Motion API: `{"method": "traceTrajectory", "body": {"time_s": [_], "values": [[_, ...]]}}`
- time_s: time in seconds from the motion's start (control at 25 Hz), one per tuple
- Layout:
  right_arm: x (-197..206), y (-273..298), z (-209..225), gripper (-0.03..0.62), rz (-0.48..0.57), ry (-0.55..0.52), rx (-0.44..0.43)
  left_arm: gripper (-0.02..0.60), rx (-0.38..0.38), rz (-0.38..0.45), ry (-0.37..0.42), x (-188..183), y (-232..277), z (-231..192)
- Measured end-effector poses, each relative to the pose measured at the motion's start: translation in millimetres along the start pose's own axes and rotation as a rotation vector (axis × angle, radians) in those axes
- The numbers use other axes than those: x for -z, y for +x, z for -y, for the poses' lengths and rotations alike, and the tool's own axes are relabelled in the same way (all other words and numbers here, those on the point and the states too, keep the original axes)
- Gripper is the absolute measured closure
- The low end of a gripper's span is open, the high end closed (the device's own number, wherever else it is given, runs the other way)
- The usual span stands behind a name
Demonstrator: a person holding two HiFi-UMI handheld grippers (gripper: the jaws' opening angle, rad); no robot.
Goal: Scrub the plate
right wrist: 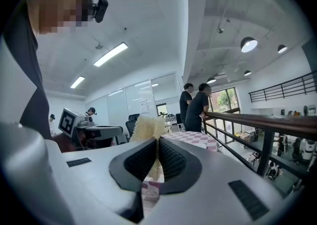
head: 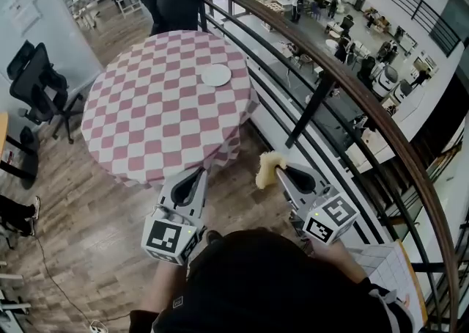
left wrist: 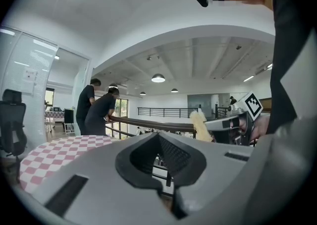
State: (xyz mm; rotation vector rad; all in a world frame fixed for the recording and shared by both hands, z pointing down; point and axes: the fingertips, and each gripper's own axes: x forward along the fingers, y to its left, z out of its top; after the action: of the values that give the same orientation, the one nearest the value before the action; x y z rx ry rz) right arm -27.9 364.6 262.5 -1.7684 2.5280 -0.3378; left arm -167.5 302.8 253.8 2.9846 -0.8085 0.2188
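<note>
Clamping a pale yellow fibrous scrub pad (head: 268,168), the right gripper (head: 281,172) hovers short of the round pink-checked desk (head: 154,115). The left gripper (head: 198,174) is closed on nothing. The small white round plate (head: 216,75) sits on the desk's far side, near the railing.

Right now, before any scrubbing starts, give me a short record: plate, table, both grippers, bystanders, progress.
plate: white, lying on the far side of the table
table: round, pink-and-white checked cloth
left gripper: shut, empty, short of the table
right gripper: shut on a yellow scrubber, short of the table
people: two, leaning on the railing beyond the table
progress: scrubber not yet at the plate
</note>
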Motion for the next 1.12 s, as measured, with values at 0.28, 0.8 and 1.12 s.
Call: {"method": "traceTrajectory", "body": {"time_s": [0.28, 0.8, 1.12], "values": [[-0.8, -13.9, 9.2, 0.563, 0.009, 0.024, -0.019, 0.575, 0.002, -0.006, -0.001, -0.5, 12.2, 13.7], [-25.3, -44.4, 53.7, 0.563, 0.019, 0.01, -0.049, 0.575, -0.025, -0.018, 0.035, -20.7, 65.1, 29.2], [3.0, -74.1, 77.7, 0.563, 0.013, 0.035, -0.046, 0.575, -0.042, -0.018, 0.018, 3.0, 77.9, 56.8]]}}
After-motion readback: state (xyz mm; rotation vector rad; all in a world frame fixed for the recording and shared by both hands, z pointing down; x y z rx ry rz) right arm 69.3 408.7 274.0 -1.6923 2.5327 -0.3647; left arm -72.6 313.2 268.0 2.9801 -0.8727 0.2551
